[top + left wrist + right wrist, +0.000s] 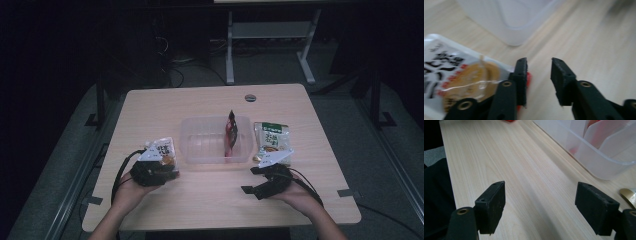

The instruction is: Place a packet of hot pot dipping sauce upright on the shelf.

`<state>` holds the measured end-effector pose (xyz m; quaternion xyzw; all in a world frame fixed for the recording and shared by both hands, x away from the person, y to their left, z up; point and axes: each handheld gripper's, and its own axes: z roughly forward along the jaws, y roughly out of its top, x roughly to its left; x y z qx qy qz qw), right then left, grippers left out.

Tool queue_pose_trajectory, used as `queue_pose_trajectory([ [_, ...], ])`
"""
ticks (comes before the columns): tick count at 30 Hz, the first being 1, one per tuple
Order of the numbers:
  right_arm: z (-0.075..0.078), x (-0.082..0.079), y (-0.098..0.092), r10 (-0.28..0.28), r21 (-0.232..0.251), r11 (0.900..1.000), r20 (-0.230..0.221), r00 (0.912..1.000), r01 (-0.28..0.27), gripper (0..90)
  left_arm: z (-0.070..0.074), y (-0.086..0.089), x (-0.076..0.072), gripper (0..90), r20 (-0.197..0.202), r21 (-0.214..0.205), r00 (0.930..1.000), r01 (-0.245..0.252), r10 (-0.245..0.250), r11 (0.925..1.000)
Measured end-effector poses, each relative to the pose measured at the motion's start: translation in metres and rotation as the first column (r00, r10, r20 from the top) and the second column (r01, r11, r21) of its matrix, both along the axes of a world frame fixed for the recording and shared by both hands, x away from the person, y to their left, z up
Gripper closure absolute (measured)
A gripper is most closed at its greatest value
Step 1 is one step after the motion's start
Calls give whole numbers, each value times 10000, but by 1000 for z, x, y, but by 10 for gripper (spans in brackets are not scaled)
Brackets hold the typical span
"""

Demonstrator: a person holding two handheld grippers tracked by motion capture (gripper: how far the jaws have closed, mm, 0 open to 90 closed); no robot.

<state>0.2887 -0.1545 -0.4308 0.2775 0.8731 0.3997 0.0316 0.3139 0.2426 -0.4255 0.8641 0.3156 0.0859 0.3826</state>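
High view: the clear tub (pixel 216 140) sits mid-table and serves as the landmark. A white snack bag (pixel 161 151) lies just left of the tub, under the left gripper (pixel 159 167). A red packet (pixel 231 131) stands inside the tub at its right end, and a green bag (pixel 271 138) lies just right of the tub. The right gripper (pixel 265 176) rests in front of the tub's right corner.

Left gripper view: the jaws stand partly spread with bare table between them; the white bag (pixel 454 80) lies against the outside of the left jaw, not in the gap. To grip it well, I judge the hand should shift sideways until the bag's edge sits between the pads, then close.

Right gripper view: the jaws stand wide apart and empty, near the tub's (pixel 599 157) wall.
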Motion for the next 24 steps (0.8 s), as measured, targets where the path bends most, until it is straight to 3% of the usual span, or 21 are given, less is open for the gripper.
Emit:
queue_pose_trajectory([
  [2, -1, 0, 0, 5, -16, 10000, 20, 10000, -5, 240, -2, 4, 7, 780, -121, -158, 9997, -196, 194, 9997],
  [4, -1, 0, 1, -23, -68, 10000, 5, 10000, 23, 242, -2, 7, 14, 841, 4, 210, 9994, -356, 356, 9991],
  [6, -1, 1, 2, -18, -66, 10000, 32, 10000, 18, 242, -2, 10, 21, 895, 19, 142, 9989, -477, 476, 9988],
  [9, -2, 2, 2, -23, -71, 10000, 49, 10000, 24, 242, -6, 9, 30, 897, 12, 377, 9985, -540, 540, 9978],
  [12, -3, 2, 2, -50, -118, 9999, 37, 10000, 51, 244, -14, 6, 35, 897, -235, 536, 9985, -482, 495, 9974],
  [15, -3, 2, 1, -68, -126, 9999, 8, 10000, 68, 244, -21, 2, 36, 896, -487, 874, 9976, -451, 495, 9952],
  [19, -4, 2, 1, -46, -152, 9999, 35, 10000, 47, 244, -21, 4, 36, 897, -448, 1222, 9980, -392, 450, 9917],
  [21, -4, 2, 1, -70, -168, 9998, 11, 10000, 70, 244, -21, 6, 35, 897, -414, 1203, 9979, -452, 505, 9917],
  [24, -4, 2, 0, -71, -201, 9998, 55, 10000, 72, 244, -24, 12, 34, 898, -672, 871, 9954, -616, 676, 9943],
])
